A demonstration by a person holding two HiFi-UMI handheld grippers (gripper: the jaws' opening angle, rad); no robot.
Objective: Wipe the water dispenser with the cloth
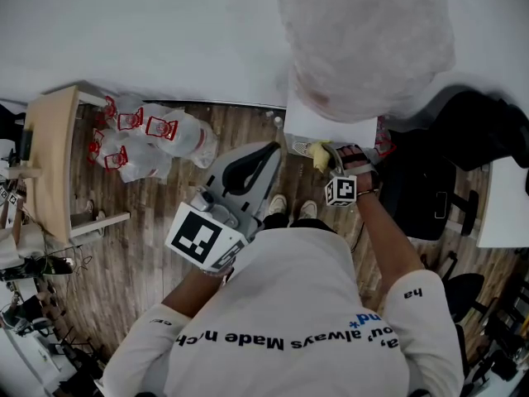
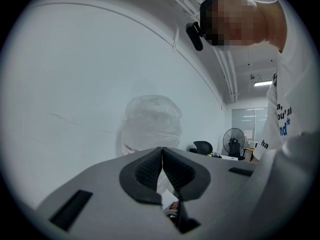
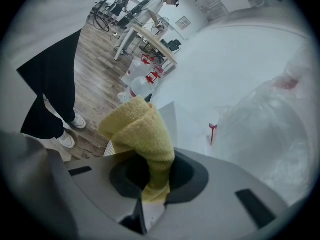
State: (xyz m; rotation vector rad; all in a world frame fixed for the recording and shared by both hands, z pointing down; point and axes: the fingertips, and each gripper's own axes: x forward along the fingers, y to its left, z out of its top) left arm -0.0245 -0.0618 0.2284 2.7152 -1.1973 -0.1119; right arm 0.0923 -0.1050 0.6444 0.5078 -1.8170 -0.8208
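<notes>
Between the fingers (image 3: 187, 176) of the right gripper (image 3: 154, 181), the cloth (image 3: 140, 129) stands pinched.

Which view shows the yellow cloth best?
Right gripper view: the cloth fills the centre, clamped in the right claw. Head view shows only a small yellow patch beside that claw's marker cube; left gripper view doesn't show it.

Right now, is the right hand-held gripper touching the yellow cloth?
Touching. The right gripper view shows the right hand-held gripper with its jaws pinched on the yellow cloth.
</notes>
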